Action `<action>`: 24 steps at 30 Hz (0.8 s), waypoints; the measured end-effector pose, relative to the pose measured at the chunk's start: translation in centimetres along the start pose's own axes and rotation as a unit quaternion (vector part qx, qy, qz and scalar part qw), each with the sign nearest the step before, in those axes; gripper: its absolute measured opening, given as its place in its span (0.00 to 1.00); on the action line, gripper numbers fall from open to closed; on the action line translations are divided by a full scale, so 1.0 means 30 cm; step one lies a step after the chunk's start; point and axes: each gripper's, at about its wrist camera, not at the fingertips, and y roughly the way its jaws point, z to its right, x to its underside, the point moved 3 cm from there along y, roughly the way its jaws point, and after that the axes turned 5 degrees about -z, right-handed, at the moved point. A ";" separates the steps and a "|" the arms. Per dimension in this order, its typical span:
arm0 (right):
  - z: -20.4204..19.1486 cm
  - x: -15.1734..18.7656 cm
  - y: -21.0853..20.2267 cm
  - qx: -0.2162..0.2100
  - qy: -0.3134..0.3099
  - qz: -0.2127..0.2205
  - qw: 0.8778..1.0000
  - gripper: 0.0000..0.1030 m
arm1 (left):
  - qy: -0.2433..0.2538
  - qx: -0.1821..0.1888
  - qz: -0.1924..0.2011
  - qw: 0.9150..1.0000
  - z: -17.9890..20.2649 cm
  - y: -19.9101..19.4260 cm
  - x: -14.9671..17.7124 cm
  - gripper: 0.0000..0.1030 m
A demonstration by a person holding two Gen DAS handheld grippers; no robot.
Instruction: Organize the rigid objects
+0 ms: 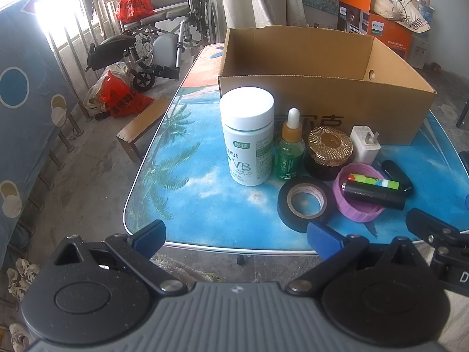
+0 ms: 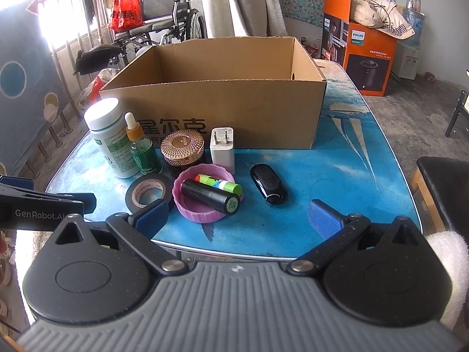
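An open cardboard box [image 1: 322, 99] [image 2: 217, 111] stands at the back of the blue table [image 1: 205, 211]. In front of it stand a white vitamin bottle [image 1: 247, 138] [image 2: 110, 140], a green dropper bottle [image 1: 289, 149] [image 2: 142, 149], a gold-lidded jar [image 1: 328, 152] [image 2: 183, 149] and a white charger [image 1: 365, 145] [image 2: 222, 149]. A black tape roll [image 1: 303, 202] [image 2: 148, 190], a purple lid [image 1: 357, 208] [image 2: 199, 205] holding a black tube [image 2: 209, 196] and a green stick [image 2: 219, 183], and a black remote [image 2: 268, 186] lie nearer. My left gripper [image 1: 236, 239] and right gripper [image 2: 239, 215] are open and empty at the table's front edge.
A wheelchair [image 1: 164, 29] with red bags and a wooden bench [image 1: 140, 129] stand left of the table. An orange Philips box [image 2: 366, 58] sits at the back right. A dark stool [image 2: 442, 187] is to the right. The left gripper also shows in the right wrist view [image 2: 44, 205].
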 end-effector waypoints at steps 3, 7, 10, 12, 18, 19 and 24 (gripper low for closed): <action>-0.001 0.001 0.000 0.000 0.000 0.000 1.000 0.99 | 0.000 0.000 0.000 1.000 0.000 0.000 0.000 1.00; 0.000 0.000 0.000 0.000 0.000 0.000 1.000 0.99 | 0.001 -0.001 0.000 1.000 -0.003 -0.001 0.003 1.00; 0.000 0.000 0.000 0.000 0.000 0.000 1.000 0.99 | 0.001 -0.001 0.000 1.000 -0.002 -0.001 0.003 1.00; 0.000 0.000 0.000 0.000 0.000 0.000 1.000 0.99 | 0.001 -0.001 -0.001 1.000 -0.003 -0.001 0.004 1.00; 0.003 0.002 0.001 0.000 0.001 -0.002 1.000 0.99 | 0.002 -0.001 -0.002 1.000 0.002 0.003 0.004 1.00; 0.004 0.001 0.001 0.000 0.000 -0.001 1.000 0.99 | 0.002 -0.001 -0.002 1.000 0.001 0.003 0.005 1.00; 0.003 0.001 0.002 0.000 0.001 -0.002 1.000 0.99 | 0.002 -0.001 -0.002 1.000 0.000 0.004 0.005 1.00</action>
